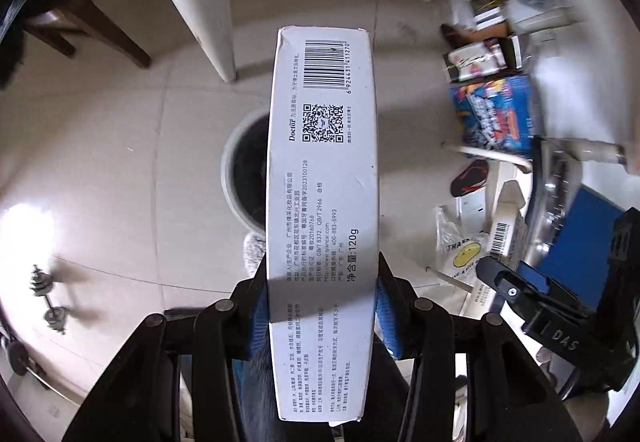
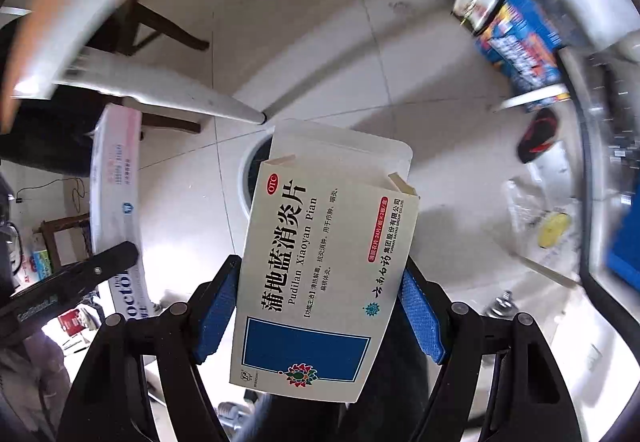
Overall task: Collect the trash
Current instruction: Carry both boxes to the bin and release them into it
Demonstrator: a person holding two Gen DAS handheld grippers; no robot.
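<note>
left gripper (image 1: 322, 306) clamps a long white toothpaste box (image 1: 324, 178) between its blue pads (image 1: 386, 316), jaws narrow and pressed on the box's long sides; the box sticks out ahead, barcode and qr code face up, "120g" printed near the pads. right gripper (image 2: 320, 306) holds a white and blue medicine box (image 2: 320, 274) by its side edges, blue pads (image 2: 420, 314) against it, top flap open at the far end, "pudilan xiaoyan pian" readable. both grippers point steeply down at a tiled floor (image 1: 120, 162). a round white bin (image 1: 240, 170) with a dark inside sits on the floor right behind each box, partly hidden by them in both views (image 2: 250, 170). right wrist view also catches the toothpaste box at the left (image 2: 116, 202), with the other gripper's black finger over it. off to the right, blurred: a blue printed carton (image 1: 494, 114), a plastic bag with a yellow smiley (image 1: 460, 250), a black and red slipper (image 1: 470, 178). white table leg (image 1: 208, 22) and dark wooden chair legs (image 1: 100, 30) at the top. small dumbbell (image 1: 50, 298) lies on the floor at left.
</note>
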